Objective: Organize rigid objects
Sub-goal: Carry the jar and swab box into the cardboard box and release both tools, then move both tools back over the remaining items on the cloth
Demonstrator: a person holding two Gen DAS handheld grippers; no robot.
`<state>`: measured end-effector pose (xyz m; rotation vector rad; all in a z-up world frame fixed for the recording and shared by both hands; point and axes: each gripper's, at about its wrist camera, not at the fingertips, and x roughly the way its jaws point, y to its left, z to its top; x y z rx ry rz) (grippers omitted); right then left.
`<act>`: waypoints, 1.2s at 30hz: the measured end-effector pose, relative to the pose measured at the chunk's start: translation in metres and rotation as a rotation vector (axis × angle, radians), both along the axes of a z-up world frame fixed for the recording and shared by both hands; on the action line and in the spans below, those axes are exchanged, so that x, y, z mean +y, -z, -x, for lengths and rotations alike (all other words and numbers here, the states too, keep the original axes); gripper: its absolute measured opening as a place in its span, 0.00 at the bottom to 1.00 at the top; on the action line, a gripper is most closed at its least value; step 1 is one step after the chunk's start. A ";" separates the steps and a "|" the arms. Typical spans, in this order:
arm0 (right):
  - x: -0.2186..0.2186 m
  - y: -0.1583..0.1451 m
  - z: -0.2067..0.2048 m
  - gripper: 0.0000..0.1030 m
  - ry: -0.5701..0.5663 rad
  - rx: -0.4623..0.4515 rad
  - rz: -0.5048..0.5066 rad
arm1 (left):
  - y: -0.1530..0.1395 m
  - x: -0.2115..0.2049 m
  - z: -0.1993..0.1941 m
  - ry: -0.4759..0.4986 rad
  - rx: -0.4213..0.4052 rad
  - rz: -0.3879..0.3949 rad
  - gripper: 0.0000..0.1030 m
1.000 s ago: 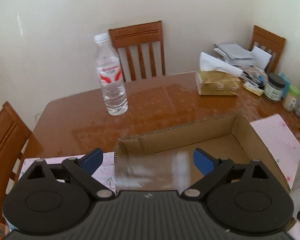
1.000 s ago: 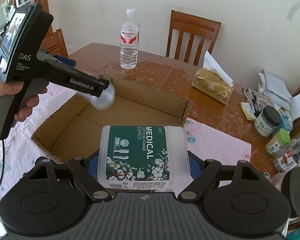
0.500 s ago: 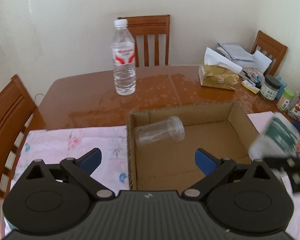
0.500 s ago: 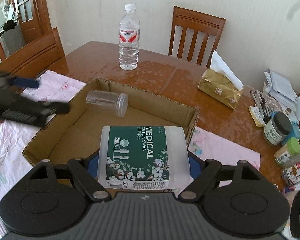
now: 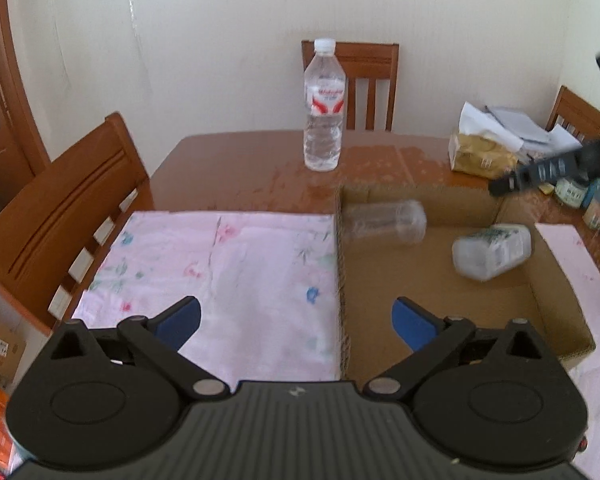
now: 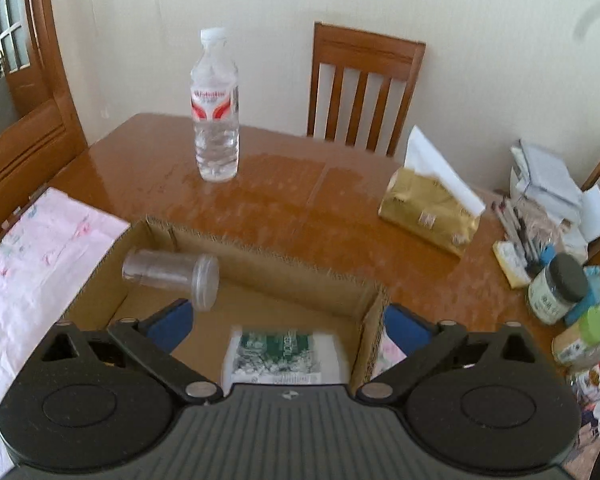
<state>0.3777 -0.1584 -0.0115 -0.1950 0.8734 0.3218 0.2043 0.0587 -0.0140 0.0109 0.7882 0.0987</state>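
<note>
Two containers lie in one cardboard box [image 5: 556, 280]: clear jar [image 5: 384, 222], swab tub [image 5: 492, 250] (blurred). Left claw [image 5: 296, 318] and right claw [image 6: 286, 324] are opening, both released.

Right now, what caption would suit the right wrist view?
Right gripper opening above a cardboard box holding a cotton swab tub and clear jar.

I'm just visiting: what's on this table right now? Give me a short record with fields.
box: open cardboard box on the table
in box: clear jar on its side; cotton swab tub, blurred
outside box: water bottle upright; tissue pack
left gripper: jaws opening, nothing between
right gripper: jaws opening, tub released below
</note>
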 end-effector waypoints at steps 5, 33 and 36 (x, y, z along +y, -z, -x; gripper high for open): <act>0.003 -0.007 0.010 1.00 -0.008 -0.006 0.028 | 0.004 0.001 0.011 -0.003 0.031 0.002 0.98; -0.042 0.044 0.221 1.00 -0.049 0.091 0.003 | 0.051 -0.025 0.112 0.100 0.116 0.013 0.99; -0.045 0.058 0.236 1.00 -0.081 0.137 0.010 | 0.062 -0.028 0.114 0.125 0.146 0.026 0.99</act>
